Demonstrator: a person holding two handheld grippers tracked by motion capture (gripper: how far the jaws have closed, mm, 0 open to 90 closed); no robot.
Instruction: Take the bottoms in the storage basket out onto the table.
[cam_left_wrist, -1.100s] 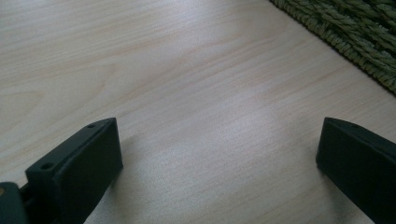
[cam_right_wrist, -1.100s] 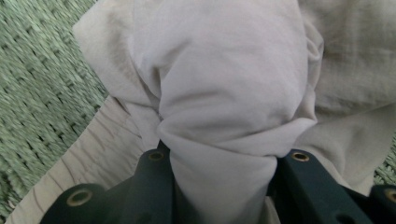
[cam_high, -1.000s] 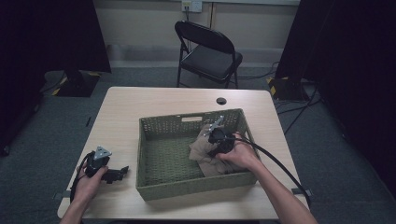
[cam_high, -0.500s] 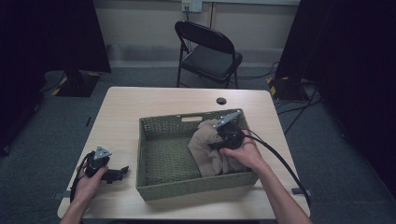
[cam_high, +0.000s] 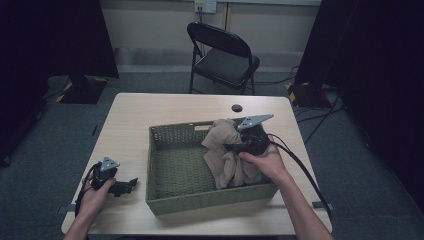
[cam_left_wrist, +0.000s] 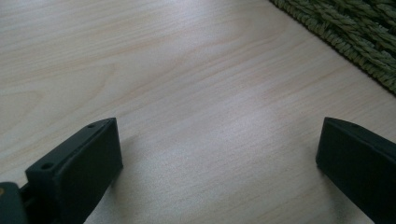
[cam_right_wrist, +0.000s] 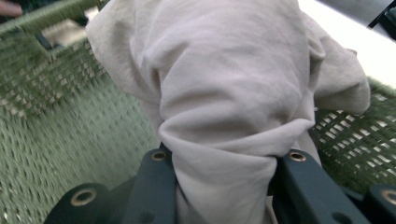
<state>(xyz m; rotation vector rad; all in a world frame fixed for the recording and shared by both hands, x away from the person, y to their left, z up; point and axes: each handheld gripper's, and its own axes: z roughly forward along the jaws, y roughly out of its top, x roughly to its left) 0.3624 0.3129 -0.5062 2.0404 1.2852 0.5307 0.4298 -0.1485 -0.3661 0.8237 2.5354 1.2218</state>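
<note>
Your right claw (cam_right_wrist: 219, 186) is squeezing the tan cloth (cam_right_wrist: 233, 93). The cloth sits bunched right between its two jaws and hangs below it into the green basket (cam_high: 165, 200). Past the cloth is the basket's far wall. Your left claw (cam_left_wrist: 219, 158) rests wide and empty on the counter (cam_left_wrist: 187, 70), beside the basket.

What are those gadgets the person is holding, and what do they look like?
Each hand carries a black tool: left tool, right tool. Each has two flat, blocky black jaws with small screw holes, a grey three-cornered plate on top and a trailing black cable. The forearms are bare, with no sleeves in view.
</note>
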